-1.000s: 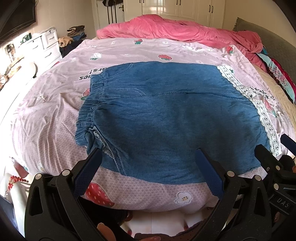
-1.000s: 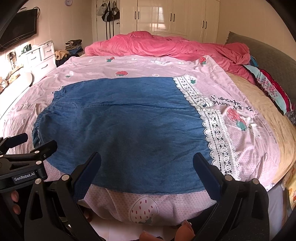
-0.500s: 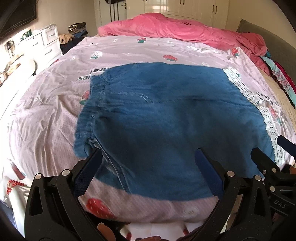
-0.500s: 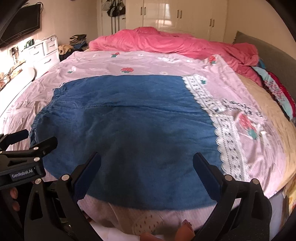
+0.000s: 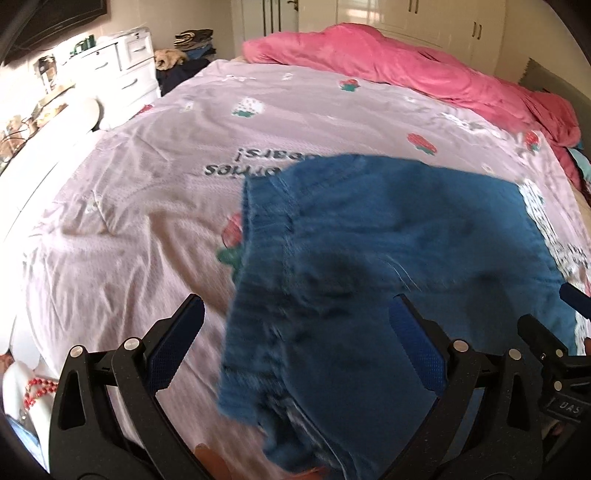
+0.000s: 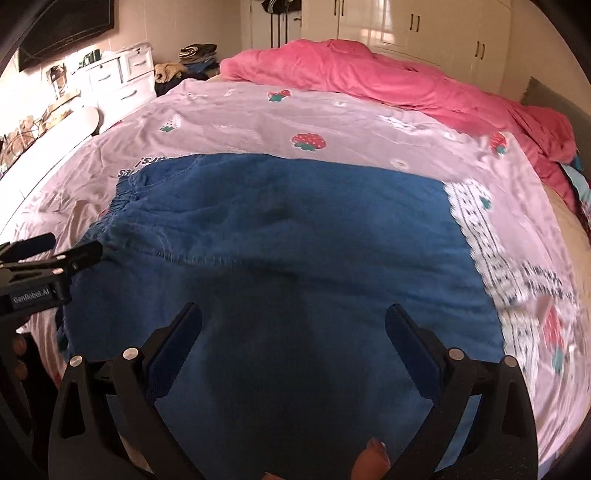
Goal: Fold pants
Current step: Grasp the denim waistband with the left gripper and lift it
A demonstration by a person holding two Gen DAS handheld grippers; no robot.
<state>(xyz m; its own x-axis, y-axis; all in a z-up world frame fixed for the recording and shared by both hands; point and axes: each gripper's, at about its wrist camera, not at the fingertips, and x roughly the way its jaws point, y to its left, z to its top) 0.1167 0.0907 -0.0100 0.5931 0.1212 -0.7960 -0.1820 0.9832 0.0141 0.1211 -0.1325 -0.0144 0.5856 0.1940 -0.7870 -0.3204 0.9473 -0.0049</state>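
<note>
Pants [image 6: 295, 258] now fill more of both gripper views than before.

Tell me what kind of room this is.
Almost certainly a home bedroom: blue pants are spread on a bed with a strawberry-print sheet, a pink duvet is bunched behind, and wardrobe doors line the wall.
</note>
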